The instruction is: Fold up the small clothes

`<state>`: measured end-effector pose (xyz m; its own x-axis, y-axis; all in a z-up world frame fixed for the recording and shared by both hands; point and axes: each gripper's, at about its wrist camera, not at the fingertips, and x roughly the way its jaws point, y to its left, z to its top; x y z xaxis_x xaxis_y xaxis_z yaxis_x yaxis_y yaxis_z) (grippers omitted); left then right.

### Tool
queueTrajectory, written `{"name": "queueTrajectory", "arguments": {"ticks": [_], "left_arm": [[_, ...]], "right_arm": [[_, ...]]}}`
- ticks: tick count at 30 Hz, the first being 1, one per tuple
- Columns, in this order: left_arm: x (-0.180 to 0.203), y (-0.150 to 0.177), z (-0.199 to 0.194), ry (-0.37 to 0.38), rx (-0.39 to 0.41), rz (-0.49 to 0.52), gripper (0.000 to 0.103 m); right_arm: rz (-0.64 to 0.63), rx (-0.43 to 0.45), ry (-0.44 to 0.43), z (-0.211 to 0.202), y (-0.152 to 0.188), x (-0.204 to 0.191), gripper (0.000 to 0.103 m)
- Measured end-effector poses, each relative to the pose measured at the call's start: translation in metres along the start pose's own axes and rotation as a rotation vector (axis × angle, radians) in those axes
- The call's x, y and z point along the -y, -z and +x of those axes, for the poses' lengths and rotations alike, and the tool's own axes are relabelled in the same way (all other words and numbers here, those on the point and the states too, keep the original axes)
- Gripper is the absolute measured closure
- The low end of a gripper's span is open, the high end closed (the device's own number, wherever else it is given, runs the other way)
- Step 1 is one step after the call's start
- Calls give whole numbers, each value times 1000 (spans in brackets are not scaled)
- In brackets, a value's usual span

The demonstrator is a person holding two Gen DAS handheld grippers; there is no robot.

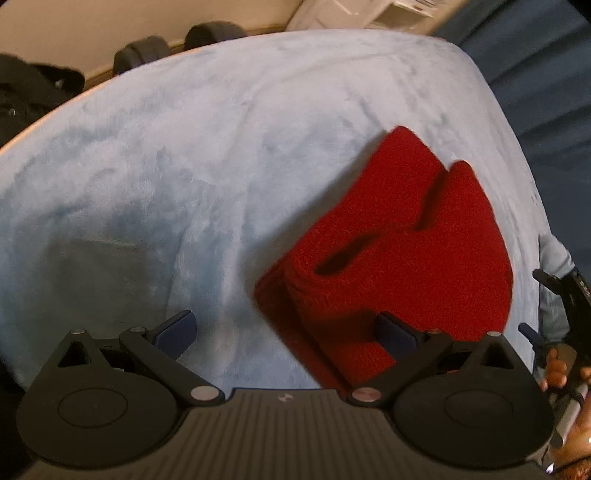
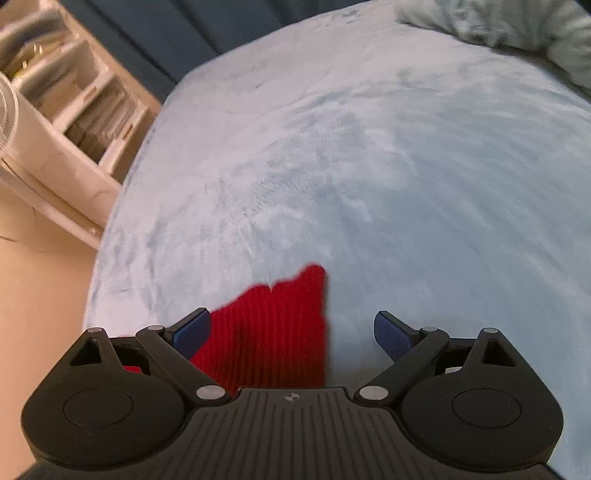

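A red knitted garment [image 1: 399, 240] lies folded on a pale blue fleece blanket [image 1: 184, 166], to the right in the left wrist view. My left gripper [image 1: 286, 332] is open and empty, its right finger over the garment's near edge. In the right wrist view the red garment [image 2: 273, 332] lies just ahead, between the fingers and nearer the left one. My right gripper [image 2: 293, 334] is open and empty above it. The right gripper also shows at the right edge of the left wrist view [image 1: 554, 314], held by a hand.
The blanket [image 2: 369, 166] covers a rounded surface that drops to dark blue upholstery [image 1: 546, 92] beyond. Dark items [image 1: 37, 92] sit at the far left. A white shelf unit [image 2: 62, 110] stands on the left. A crumpled pale cloth [image 2: 517, 26] lies at the far right.
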<state>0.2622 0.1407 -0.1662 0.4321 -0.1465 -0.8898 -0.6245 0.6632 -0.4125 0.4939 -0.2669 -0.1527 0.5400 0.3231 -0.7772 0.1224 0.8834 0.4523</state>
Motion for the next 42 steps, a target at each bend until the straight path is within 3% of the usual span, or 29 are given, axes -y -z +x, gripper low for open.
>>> {"name": "queueTrajectory", "arguments": {"ticks": [5, 7, 8, 9, 12, 15, 18, 20, 23, 27, 28, 30, 32, 35, 38, 39, 42], "left_arm": [[2, -11, 12, 2, 18, 3, 0], [3, -10, 13, 11, 24, 9, 10], [3, -9, 11, 34, 38, 18, 39], [4, -8, 9, 68, 49, 30, 47], [16, -15, 3, 56, 67, 119, 59], [26, -38, 13, 58, 40, 213, 60], [56, -81, 34, 47, 22, 369, 61], [91, -113, 53, 47, -3, 494, 61], [157, -144, 83, 75, -51, 685, 61], [204, -150, 93, 65, -63, 809, 58], [203, -151, 91, 62, -61, 800, 56], [189, -150, 81, 72, -36, 771, 32], [167, -149, 69, 119, -49, 717, 18], [152, -139, 73, 157, -77, 694, 18], [150, -121, 79, 187, -96, 727, 78], [150, -119, 74, 179, -70, 719, 83], [134, -123, 53, 205, -18, 647, 84]], "right_arm": [[-111, -74, 36, 58, -20, -21, 8], [-112, -142, 31, 78, -21, -25, 10], [-110, -179, 13, 86, -21, -26, 26], [-122, -196, 0, 90, -20, -27, 54], [-326, -200, 68, 90, -13, -38, 79], [-253, -192, 41, 69, -13, -17, 86], [-157, -145, 47, 31, 12, 25, 89], [-7, -120, 37, 2, 44, 60, 89], [286, -67, 12, -47, 126, 106, 92], [497, 20, -33, -82, 224, 105, 91], [523, 61, -34, -86, 234, 102, 88], [523, 114, 11, -90, 233, 98, 71], [473, 132, 42, -91, 218, 99, 58], [454, 160, 15, -97, 199, 101, 52], [419, 173, 24, -99, 190, 98, 51], [418, 167, 22, -98, 190, 97, 51], [417, 139, 12, -94, 189, 95, 51]]}}
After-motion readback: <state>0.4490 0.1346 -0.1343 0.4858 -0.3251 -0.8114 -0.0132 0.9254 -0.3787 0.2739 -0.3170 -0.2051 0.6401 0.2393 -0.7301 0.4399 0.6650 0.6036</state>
